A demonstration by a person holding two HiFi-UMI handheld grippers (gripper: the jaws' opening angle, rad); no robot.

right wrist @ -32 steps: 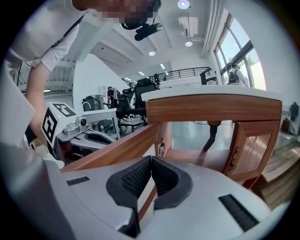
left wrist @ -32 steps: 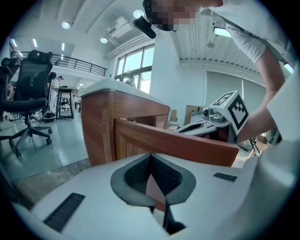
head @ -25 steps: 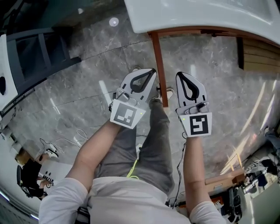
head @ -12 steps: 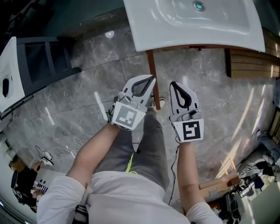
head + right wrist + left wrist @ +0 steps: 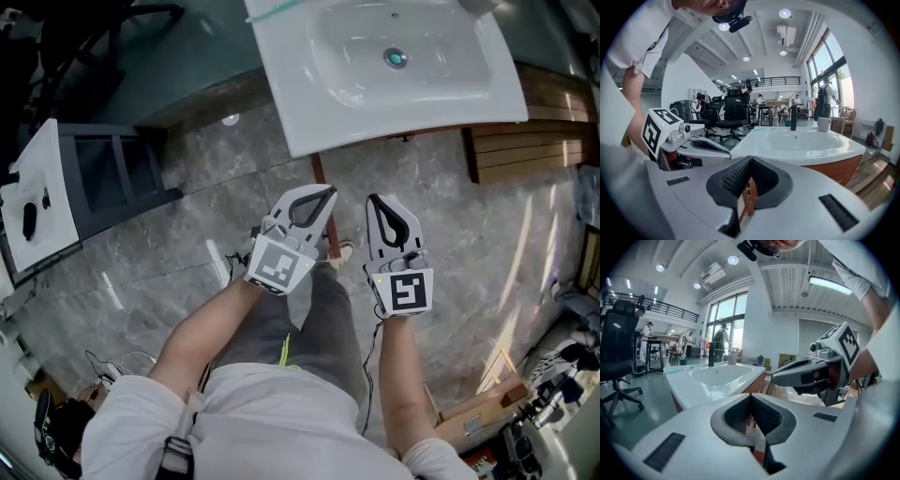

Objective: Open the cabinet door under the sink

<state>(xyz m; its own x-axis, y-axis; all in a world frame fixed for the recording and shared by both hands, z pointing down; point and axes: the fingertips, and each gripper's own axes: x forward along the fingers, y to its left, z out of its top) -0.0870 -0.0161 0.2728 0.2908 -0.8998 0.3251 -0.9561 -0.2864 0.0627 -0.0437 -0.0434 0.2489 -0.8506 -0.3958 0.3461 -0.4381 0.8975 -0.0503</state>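
Observation:
A white sink [image 5: 394, 66] sits on a brown wooden cabinet [image 5: 839, 169] whose front shows as a thin brown line under the sink rim. A narrow brown wooden edge [image 5: 320, 187] runs down from the sink's front left corner; whether it is the door or a side panel I cannot tell. My left gripper [image 5: 322, 194] is shut, just left of that edge and touching nothing. My right gripper [image 5: 374, 202] is shut to its right, also holding nothing. Both point at the sink [image 5: 717, 376] from a short way off. In the right gripper view the sink [image 5: 801, 140] fills the middle.
A black faucet [image 5: 793, 117] and a white cup [image 5: 823, 123] stand on the sink's far side. Wooden slats [image 5: 525, 155] lie on the floor at the right. A dark shelf frame [image 5: 103, 178] and white panel [image 5: 37, 206] stand left. Office chairs [image 5: 733, 115] are behind.
The head view has swung so that much more of the sink shows. Both grippers stay shut side by side, now a little nearer each other and the sink.

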